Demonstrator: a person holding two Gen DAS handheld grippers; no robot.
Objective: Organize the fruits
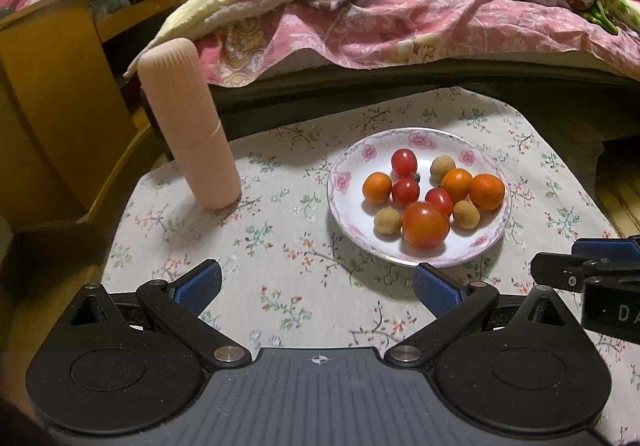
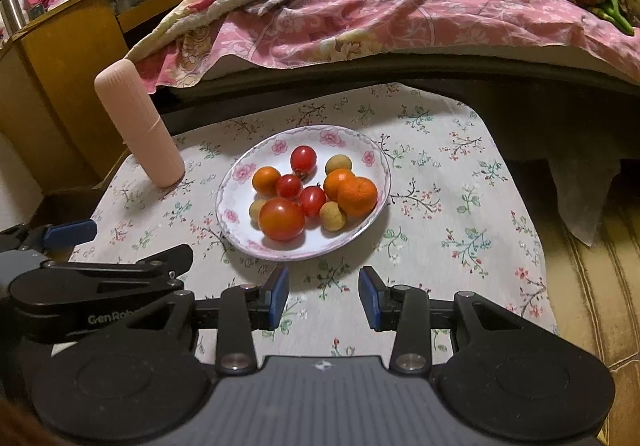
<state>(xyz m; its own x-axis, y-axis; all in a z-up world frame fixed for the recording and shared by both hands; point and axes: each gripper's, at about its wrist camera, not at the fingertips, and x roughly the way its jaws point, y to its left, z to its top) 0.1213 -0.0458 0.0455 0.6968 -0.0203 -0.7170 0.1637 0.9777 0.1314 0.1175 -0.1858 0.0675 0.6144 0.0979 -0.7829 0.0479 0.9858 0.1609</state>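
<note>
Fruit: all piled in the white floral-rimmed ceramic plate (image 2: 236,202); nothing sorted yet.
Left gripper (image 1: 318,286): wide open, empty.
Right gripper (image 2: 323,296): half open, empty.

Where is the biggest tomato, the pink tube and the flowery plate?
biggest tomato (image 1: 425,225), left wrist view, middle of its skin.
pink tube (image 1: 188,126), left wrist view, ribbed side.
flowery plate (image 2: 234,202), right wrist view, bare left inside.

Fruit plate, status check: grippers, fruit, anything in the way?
Left gripper open, empty; right gripper open, empty. All fruit on the floral plate, untouched. Pink ribbed container stands left of plate, clear of approach.
</note>
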